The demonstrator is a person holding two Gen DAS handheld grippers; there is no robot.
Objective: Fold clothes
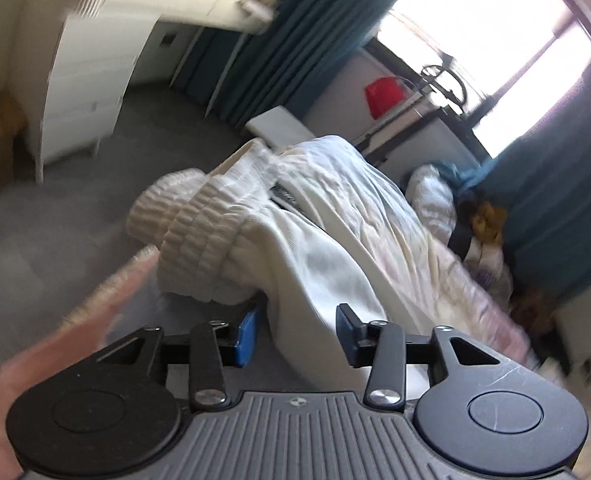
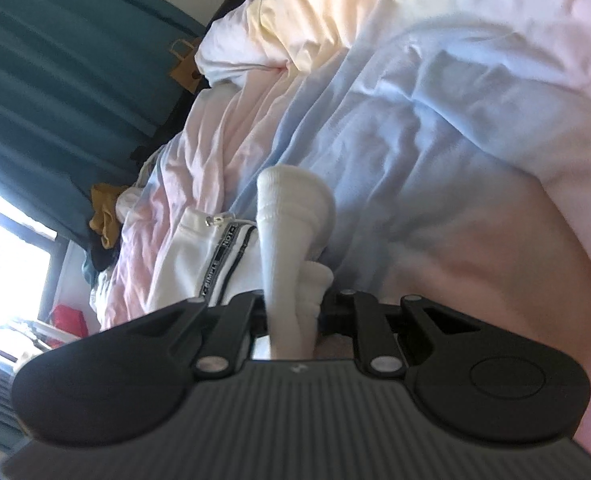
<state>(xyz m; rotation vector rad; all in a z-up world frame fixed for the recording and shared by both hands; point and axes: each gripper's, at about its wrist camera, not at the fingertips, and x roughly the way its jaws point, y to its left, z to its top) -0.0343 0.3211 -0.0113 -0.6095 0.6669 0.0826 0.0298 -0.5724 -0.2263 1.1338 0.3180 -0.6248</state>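
On the bed: white sweatpants [image 1: 307, 248] draped over a rumpled pastel duvet [image 1: 395, 216], partly lifted off it.

Left gripper [image 1: 295, 330]: jaws parted wide, blue pads [image 1: 245, 332] visible on both sides. A fold of the white fabric hangs down through the gap between them; the pads don't look clamped on it. Ribbed cuffs [image 1: 191, 224] bunched up just ahead and left of the left finger. A blurred bare hand [image 1: 75, 336] sits at lower left of that view, beside the gripper body.

Right gripper [image 2: 291, 316]: jaws drawn close together and pinching a ribbed white cuff [image 2: 291, 216], which stands up out of the fingers and curls over at the top. Fingertips themselves are hidden by the fabric. Left of the cuff, the sweatpants' black-and-white side stripe [image 2: 223, 264] with lettering, too blurred to read fully, and a clear drawstring toggle [image 2: 215, 220] lying on the white cloth.

Duvet in right view [image 2: 435, 100] fills most of the frame, pink/blue/yellow patches, heavily creased.

Background: teal curtains [image 1: 555, 208] either side of a bright window [image 1: 487, 48]; a red object [image 1: 383, 94] on the sill-side unit; white drawer unit [image 1: 91, 80] on grey carpet [image 1: 55, 216]; mustard-yellow cloth [image 2: 105, 216] at the far end of the bed; a brown paper bag [image 2: 185, 64] near the curtain. Both views motion-blurred.
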